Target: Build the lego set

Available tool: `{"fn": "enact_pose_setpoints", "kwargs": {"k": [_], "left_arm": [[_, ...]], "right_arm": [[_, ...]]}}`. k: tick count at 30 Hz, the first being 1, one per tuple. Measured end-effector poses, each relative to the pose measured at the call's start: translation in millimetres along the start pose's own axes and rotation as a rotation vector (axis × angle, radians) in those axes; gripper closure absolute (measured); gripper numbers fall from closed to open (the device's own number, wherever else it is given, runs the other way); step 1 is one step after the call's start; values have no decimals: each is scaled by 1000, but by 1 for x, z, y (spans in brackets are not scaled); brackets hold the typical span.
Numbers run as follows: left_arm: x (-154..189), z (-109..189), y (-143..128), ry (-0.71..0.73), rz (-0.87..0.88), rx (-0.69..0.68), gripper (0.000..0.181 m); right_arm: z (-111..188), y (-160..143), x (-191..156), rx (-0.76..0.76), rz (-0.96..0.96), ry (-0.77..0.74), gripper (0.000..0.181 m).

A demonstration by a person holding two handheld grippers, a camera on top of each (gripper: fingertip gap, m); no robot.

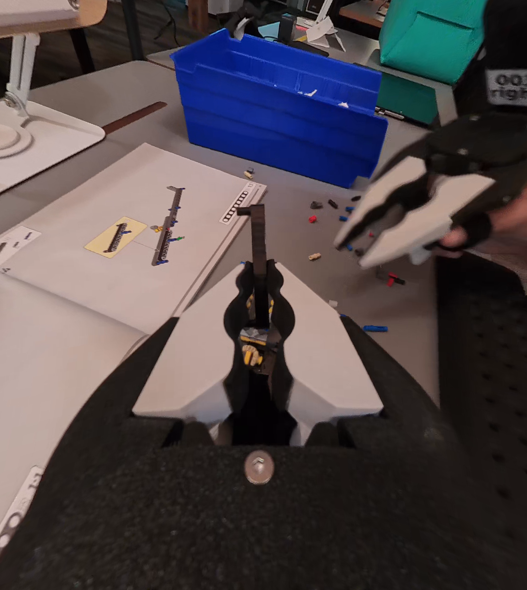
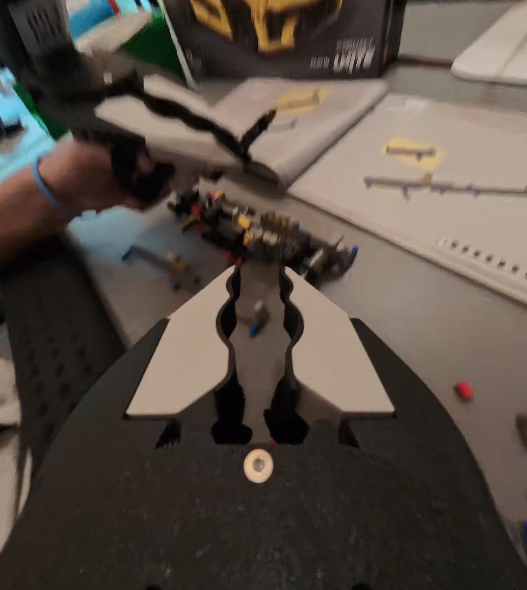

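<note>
Ok so from where I'm standing this looks like the beam step out of the instruction booklet, the page with the long studded bar and the little blue pins drawn on it. The left gripper is clamped on a long black lego beam, which pokes up and forward past its tips, with a short peg sticking off the top end. There's some yellow and tan bits tucked further back between the fingers too, can't tell if they're attached to the beam or just behind it.

The right gripper is spread apart with nothing in it, hanging over the scatter of loose pins on the grey table, near the blue bin. In its own view, which is pretty smeared, the half-built black and yellow model sits on the table just ahead of its tips, in front of the set's box.

My guess: the next move is the right one dropping onto a single pin, closing on it cleanly, then lining it up with a hole in the held beam. Small parts, so the left has to hold dead steady
</note>
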State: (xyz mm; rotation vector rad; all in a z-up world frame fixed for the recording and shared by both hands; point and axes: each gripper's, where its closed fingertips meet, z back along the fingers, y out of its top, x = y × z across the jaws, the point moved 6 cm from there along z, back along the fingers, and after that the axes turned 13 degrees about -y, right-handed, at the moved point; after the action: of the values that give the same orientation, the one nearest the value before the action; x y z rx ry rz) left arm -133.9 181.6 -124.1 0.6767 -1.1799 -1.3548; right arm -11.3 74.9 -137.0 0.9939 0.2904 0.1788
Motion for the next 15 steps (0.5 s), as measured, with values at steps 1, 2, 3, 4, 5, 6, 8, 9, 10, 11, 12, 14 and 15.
{"fn": "enact_pose_setpoints", "kwargs": {"k": [1,2,3,4,5,6,8,9,10,11,12,14,15], "left_arm": [[0,1,0,10,-6,-3,174],[0,1,1,11,-1,-3,174],[1,1,1,6,6,-2,174],[2,2,2,4,8,-1,174],[2,2,3,5,4,-1,174],[2,2,3,11,-2,-2,174],[-1,5,3,33,0,-5,174],[-5,8,3,52,3,-3,174],[-10,12,4,77,8,4,175],[-17,18,4,105,18,10,175],[-24,24,4,133,32,15,175],[-37,36,4,182,64,34,175],[-43,41,4,197,82,47,174]], "right_arm": [[7,-14,-5,-76,20,-12,159],[13,-29,-11,-145,42,-28,158],[17,-41,-17,-199,56,-47,158],[19,-50,-23,-235,67,-64,158],[19,-56,-30,-257,79,-79,158],[19,-61,-36,-275,88,-93,158],[15,-66,-44,-298,116,-114,159],[13,-68,-43,-306,130,-144,161],[11,-68,-43,-312,142,-163,164],[10,-68,-43,-318,146,-173,167],[9,-69,-42,-329,145,-180,167],[6,-71,-43,-357,157,-187,168],[5,-71,-43,-358,162,-194,170]]}}
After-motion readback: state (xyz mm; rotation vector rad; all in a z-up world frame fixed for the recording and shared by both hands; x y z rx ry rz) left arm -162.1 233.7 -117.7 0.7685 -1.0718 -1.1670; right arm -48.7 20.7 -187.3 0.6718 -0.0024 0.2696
